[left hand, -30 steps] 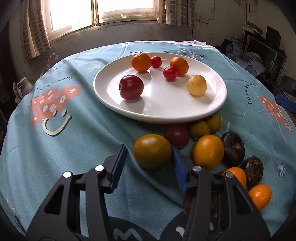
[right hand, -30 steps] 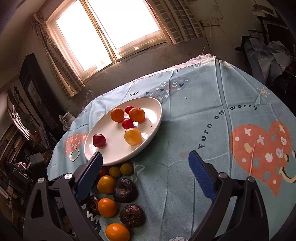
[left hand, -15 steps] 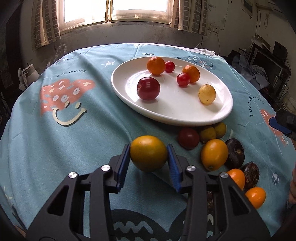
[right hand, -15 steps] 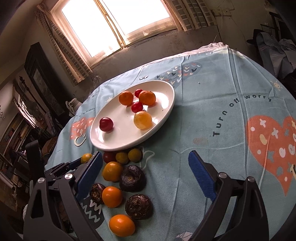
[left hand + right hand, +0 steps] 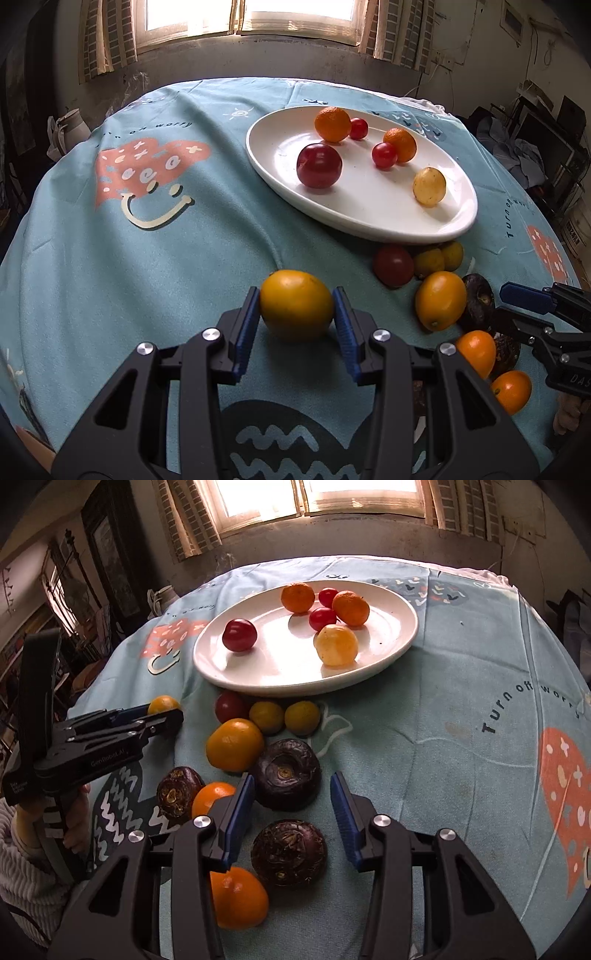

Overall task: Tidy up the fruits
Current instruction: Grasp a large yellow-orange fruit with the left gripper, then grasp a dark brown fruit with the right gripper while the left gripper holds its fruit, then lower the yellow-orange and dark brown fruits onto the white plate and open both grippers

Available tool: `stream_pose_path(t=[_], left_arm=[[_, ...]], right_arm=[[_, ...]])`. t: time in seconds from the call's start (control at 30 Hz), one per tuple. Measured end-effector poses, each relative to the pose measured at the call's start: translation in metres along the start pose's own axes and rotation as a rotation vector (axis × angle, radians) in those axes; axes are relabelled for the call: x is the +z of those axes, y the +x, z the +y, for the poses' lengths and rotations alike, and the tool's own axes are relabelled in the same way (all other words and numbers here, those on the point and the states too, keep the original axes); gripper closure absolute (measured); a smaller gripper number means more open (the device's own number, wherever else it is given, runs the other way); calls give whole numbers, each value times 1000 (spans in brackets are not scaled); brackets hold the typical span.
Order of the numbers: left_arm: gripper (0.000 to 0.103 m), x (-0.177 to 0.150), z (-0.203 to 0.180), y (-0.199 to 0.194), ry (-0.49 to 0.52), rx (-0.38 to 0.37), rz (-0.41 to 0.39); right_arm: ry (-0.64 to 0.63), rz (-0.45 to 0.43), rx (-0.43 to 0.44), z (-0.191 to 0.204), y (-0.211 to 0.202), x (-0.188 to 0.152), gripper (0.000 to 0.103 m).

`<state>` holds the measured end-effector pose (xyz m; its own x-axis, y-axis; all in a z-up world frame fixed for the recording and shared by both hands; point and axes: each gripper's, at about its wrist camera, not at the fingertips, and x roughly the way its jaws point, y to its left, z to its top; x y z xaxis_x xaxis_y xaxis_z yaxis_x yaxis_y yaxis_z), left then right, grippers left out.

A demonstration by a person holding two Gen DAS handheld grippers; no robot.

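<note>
Now holding a yellow-orange fruit (image 5: 296, 309) tight in the left gripper (image 5: 296, 314), blue pads (image 5: 246, 332) pressing on both sides of it. Lifted a bit off the blue tablecloth (image 5: 110, 266), with a shadow right under it. Ahead of that gripper and a little to its right: a white plate (image 5: 273, 162) with a dark red fruit (image 5: 319, 165), two small oranges, two little red ones and a pale yellow one.

Closing now, the right gripper (image 5: 291, 801), pads (image 5: 341, 816) not yet pressing on anything. Sitting between its tips: a dark purple round fruit (image 5: 286, 773), touching the left pad or just beside it, cannot tell which, with a gap at the right pad. Lower between the same fingers, a second dark purple fruit (image 5: 289, 853). Left of these fingers: more orange fruits (image 5: 234, 744) and another dark one. Just past them, near the plate rim, one red and two small yellow fruits.
</note>
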<state>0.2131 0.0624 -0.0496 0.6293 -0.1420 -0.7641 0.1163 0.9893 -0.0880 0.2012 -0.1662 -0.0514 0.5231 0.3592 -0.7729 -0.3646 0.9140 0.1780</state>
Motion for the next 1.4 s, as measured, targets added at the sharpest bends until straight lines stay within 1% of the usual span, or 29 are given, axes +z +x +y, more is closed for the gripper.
stream_pose_path(t=[0.03, 0.1, 0.17, 0.23, 0.3, 0.33, 0.37, 0.4, 0.53, 0.57, 0.6, 0.67, 0.73, 0.77, 0.9, 1.03, 1.13, 1.2, 1.3, 1.4], left_arm=[[62, 0, 0, 0, 2, 2, -1], [62, -1, -3, 1, 14, 14, 0], [62, -2, -6, 5, 31, 40, 9], [62, -4, -7, 9, 40, 65, 21], [60, -4, -6, 10, 41, 68, 23], [60, -4, -6, 10, 40, 67, 23], [57, -5, -6, 11, 40, 66, 25], [55, -5, -7, 12, 43, 66, 27], [53, -5, -7, 12, 47, 61, 25], [53, -5, -6, 12, 41, 56, 23], [55, -4, -5, 11, 34, 49, 20], [64, -3, -2, 8, 19, 36, 6], [64, -2, 1, 6, -1, 14, 4], [64, -2, 1, 6, -3, 15, 4], [64, 0, 1, 1, -10, 22, -16], [64, 4, -1, -19, -11, 27, -92], [64, 14, -12, -35, 10, 51, -153], [64, 29, -18, -40, 12, 43, -168], [64, 56, -30, -36, 13, 52, -173], [64, 73, -42, -21, -1, 19, -161]], right_arm=[[-14, -3, -14, 2, 3, -1, 58], [-33, -7, -14, 6, 5, -1, 58], [-58, -19, -31, 11, 7, -1, 58], [-71, -16, -30, 14, 10, 1, 58], [-71, -18, -27, 15, 12, 2, 58], [-69, -17, -22, 14, 13, 3, 58], [-63, -13, -10, 13, 14, 4, 58], [-49, -7, 7, 11, 17, 5, 58], [33, 27, 82, 0, 24, 6, 58], [48, 30, 95, -1, 24, 6, 60], [56, 30, 94, -1, 22, 5, 63], [54, 24, 92, 2, 19, 3, 64], [59, 16, 94, 3, 16, 2, 65], [61, 10, 93, 2, 14, 2, 65], [113, -45, 101, -12, -3, 7, 65], [193, -120, 100, -33, -24, 13, 65], [251, -213, 100, -47, -48, 21, 65], [275, -275, 84, -52, -64, 30, 65], [265, -294, 80, -50, -71, 58, 65], [237, -285, 75, -39, -58, 81, 65]])
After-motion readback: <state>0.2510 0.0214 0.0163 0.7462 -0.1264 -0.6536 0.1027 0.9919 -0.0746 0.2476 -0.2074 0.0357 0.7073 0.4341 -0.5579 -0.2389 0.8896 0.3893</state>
